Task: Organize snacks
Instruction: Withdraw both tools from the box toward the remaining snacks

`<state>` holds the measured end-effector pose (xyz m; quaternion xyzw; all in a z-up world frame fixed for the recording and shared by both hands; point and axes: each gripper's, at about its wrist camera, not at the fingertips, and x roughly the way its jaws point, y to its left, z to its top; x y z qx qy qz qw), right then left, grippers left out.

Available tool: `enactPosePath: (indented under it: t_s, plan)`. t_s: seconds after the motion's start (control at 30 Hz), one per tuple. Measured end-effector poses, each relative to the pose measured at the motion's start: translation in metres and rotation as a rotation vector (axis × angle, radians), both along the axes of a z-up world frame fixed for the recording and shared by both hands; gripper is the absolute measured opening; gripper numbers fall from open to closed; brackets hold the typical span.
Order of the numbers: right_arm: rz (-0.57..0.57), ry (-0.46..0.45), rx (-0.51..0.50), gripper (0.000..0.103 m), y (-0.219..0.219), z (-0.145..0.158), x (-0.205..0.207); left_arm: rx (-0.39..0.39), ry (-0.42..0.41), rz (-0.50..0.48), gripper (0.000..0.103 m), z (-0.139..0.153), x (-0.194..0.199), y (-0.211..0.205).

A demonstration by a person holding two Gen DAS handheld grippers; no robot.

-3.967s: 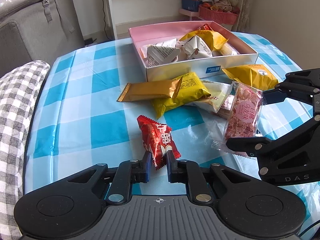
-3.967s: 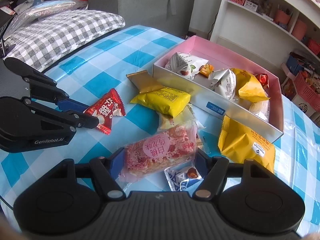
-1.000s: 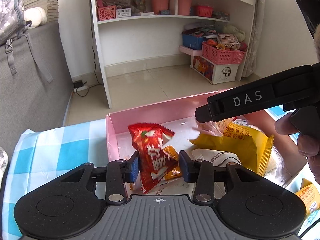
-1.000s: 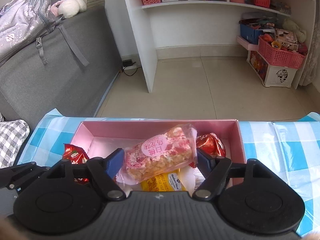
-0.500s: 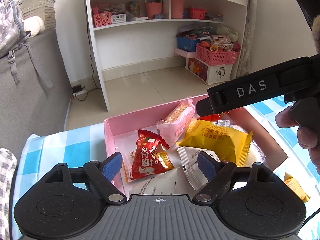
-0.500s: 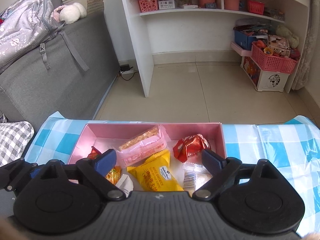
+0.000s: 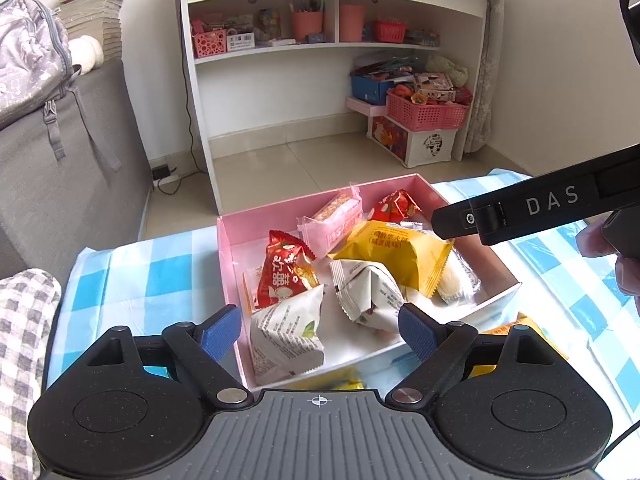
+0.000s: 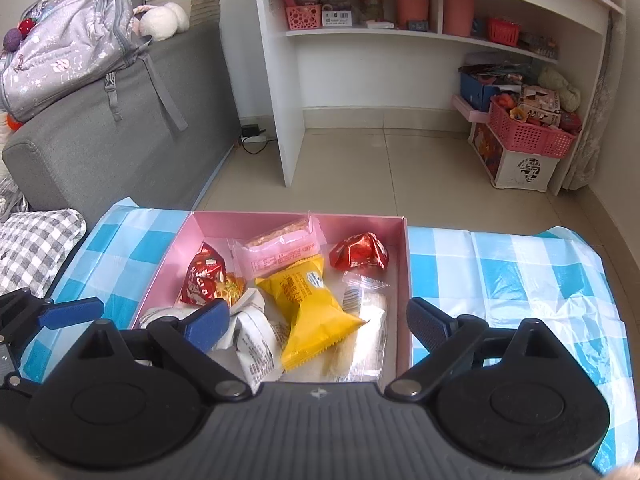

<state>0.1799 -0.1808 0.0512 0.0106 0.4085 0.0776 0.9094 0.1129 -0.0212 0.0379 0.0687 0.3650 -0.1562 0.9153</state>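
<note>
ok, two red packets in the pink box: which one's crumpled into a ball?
The red packet by the far right corner; the other red packet on the left lies flat, printed face up.

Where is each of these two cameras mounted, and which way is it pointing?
Left wrist view: sits on the left gripper, looking down and forward over its opening jaws, nothing between them, at the pink box; the right gripper's arm and some fingers show at the right.
Right wrist view: sits on the right gripper, its empty jaws opening too, above the same box; the left gripper's blue pad shows at the left.
Both share the box, yellow packet, white shelf.
</note>
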Motion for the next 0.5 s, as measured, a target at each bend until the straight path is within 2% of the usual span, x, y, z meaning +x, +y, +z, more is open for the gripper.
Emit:
enactPosePath:
  t_s: [0.27,0.5]
  plan:
    - [0.017,-0.007,-0.024,0.097,0.001,0.006,-0.037,-0.021,0.02,0.011,0.091,0.008,-0.039,0.008]
    - [0.064,-0.009,-0.069,0.098,0.011,0.008,-0.067,0.011,0.025,0.011,0.091,0.01,-0.067,0.01]
